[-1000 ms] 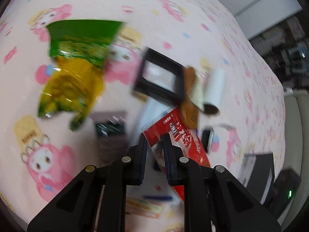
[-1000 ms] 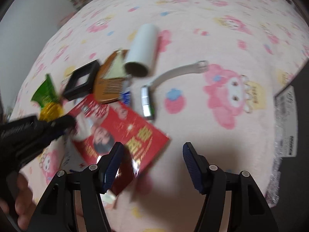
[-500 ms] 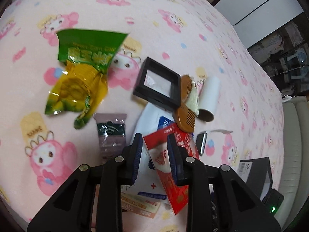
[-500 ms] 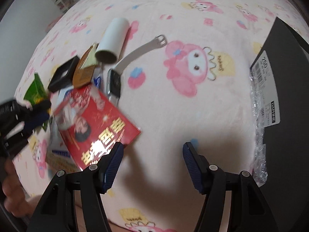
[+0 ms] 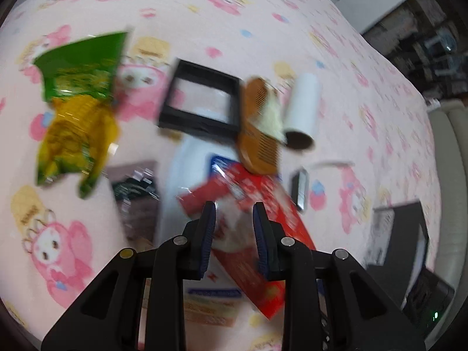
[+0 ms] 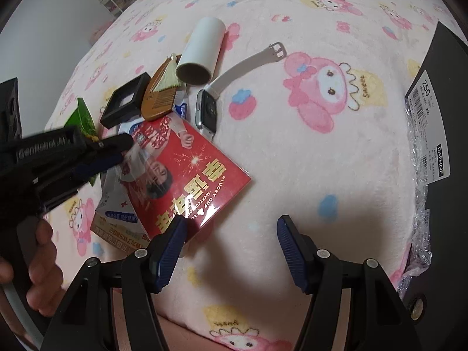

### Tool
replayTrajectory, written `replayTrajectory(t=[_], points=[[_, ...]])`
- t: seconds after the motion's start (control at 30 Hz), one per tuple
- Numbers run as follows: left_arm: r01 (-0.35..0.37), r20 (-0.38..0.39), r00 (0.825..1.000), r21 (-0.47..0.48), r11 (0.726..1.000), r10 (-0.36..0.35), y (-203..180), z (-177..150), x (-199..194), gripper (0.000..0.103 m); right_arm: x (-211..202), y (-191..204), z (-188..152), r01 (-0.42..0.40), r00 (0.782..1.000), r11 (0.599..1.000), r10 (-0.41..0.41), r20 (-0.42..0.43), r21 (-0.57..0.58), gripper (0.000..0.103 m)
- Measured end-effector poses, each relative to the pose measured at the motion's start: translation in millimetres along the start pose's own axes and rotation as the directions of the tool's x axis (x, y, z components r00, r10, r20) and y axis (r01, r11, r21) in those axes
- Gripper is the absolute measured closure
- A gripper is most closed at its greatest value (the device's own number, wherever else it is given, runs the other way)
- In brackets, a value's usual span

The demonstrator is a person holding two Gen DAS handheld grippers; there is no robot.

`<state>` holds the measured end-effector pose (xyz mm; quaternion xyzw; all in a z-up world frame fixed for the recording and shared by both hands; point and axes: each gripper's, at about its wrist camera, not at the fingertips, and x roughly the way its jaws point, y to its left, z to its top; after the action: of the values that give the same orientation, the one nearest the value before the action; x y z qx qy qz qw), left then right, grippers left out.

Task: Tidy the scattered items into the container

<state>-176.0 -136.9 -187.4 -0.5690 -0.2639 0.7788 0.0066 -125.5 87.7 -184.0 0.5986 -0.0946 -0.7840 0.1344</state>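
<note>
Left tool, earlier clamped on the red packet, now stands parted over it; right tool apart, empty. Packet still outside box.

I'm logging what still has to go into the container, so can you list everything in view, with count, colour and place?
Red packet: one, red with gold print, middle of the pile.
Wooden comb: one, brown, beside the frame.
Square frame: one, black, left of the comb.
Roll: one, white, far end of the pile.
Smartwatch: one, silver with pale strap, right of the packet.
Snack bag: one, green and yellow, far left.
Dark sachet: one, brownish, below the snack bag.
White pouch: one, white and blue, under the red packet.
Black box: one, black, right edge.
Blanket: one, pink, underneath everything.
Left gripper: fingers around the red packet's corner.
Right gripper: open, empty.
</note>
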Motion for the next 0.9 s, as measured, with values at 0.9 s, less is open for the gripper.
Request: replayTrajectory(t=[0.9], points=[[0.107, -0.056, 0.992, -0.062, 0.992, -0.111, 18, -1, -5, 0.064, 2, 7, 22, -0.002, 0.998, 1.0, 0.003, 0.061, -0.018, 0.042]])
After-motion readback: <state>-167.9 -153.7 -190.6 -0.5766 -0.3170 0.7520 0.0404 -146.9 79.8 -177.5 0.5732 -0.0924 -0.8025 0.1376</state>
